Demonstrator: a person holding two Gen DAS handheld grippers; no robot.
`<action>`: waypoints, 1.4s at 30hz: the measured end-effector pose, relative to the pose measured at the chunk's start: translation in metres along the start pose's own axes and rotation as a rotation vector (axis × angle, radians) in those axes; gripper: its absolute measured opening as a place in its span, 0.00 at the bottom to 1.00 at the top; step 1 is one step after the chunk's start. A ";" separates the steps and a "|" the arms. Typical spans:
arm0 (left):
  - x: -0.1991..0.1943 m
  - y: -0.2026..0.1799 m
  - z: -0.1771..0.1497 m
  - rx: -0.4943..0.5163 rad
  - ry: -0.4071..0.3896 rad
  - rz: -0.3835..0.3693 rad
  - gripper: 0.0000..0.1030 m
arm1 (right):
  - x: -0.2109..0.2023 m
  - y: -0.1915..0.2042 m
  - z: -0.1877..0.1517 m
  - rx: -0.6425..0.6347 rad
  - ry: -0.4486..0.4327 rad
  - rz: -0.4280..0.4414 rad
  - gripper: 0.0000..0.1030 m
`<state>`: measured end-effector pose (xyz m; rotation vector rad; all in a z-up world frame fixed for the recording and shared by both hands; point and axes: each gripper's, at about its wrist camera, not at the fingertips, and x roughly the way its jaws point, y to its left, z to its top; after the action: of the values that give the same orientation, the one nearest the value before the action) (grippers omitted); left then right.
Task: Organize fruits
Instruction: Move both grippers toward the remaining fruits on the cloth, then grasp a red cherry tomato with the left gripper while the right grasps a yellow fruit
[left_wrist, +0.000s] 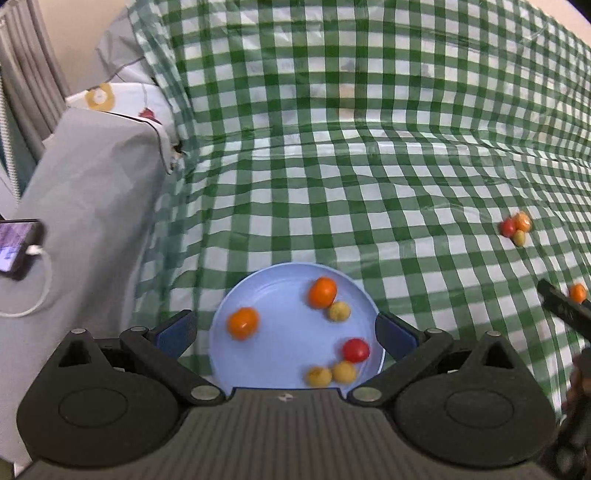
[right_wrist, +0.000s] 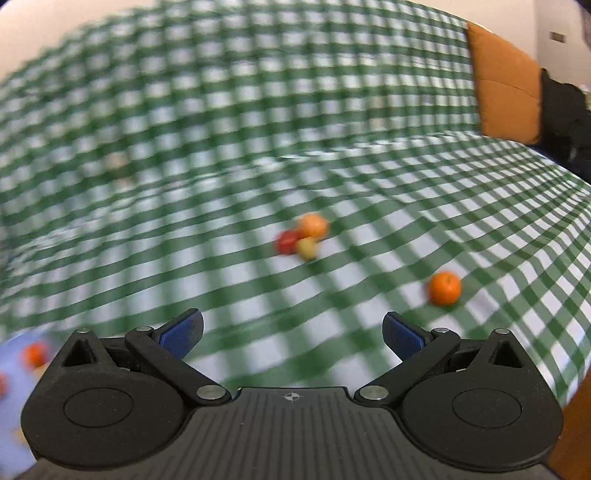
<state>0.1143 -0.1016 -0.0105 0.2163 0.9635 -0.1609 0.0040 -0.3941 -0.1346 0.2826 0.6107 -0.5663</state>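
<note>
Spread under everything, a green-and-white checked plastic tablecloth (left_wrist: 369, 166), creased and glossy, seen sharp from the left wrist and smeared by motion from the right. Off to the left of the left tool, a grey fabric-covered furniture arm (left_wrist: 92, 206) with a dark smartphone on a white cable (left_wrist: 18, 247) resting on it. Far ahead and to the right of the right tool, an orange cushion (right_wrist: 506, 88). Directly ahead of the left gripper (left_wrist: 286, 332), between its blue-padded fingers (left_wrist: 177, 334), a round pale-blue plastic plate (left_wrist: 280, 350), with the jaws spread wide and empty, one pad at each side of the plate's rim. On that plate, two orange round fruits (left_wrist: 322, 292), one red round fruit (left_wrist: 355, 350) and three small yellow round fruits (left_wrist: 340, 311), two of the yellow ones touching beside the red one nearest the tool. Well ahead and to the right of the left tool, a tight cluster of red, orange and yellow fruits (left_wrist: 516, 227) on the cloth. Right gripper (right_wrist: 291, 332) likewise spread wide, gripping nothing, above bare cloth. Ahead of it and near centre, the same blurred cluster; nearer and to its right, a lone orange fruit with a green stem end (right_wrist: 445, 288), apart from both pads.
</note>
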 end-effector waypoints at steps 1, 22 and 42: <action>0.009 -0.004 0.004 -0.002 0.008 0.000 1.00 | 0.023 -0.006 0.005 0.011 0.003 -0.036 0.99; 0.106 -0.108 0.070 0.069 0.008 -0.052 1.00 | 0.168 -0.026 0.040 -0.058 -0.002 -0.102 0.26; 0.234 -0.339 0.090 0.506 0.006 -0.388 0.99 | 0.150 -0.092 0.033 0.063 0.000 -0.088 0.26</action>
<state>0.2391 -0.4615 -0.1921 0.4930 0.9509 -0.7641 0.0670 -0.5451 -0.2076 0.3160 0.6085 -0.6714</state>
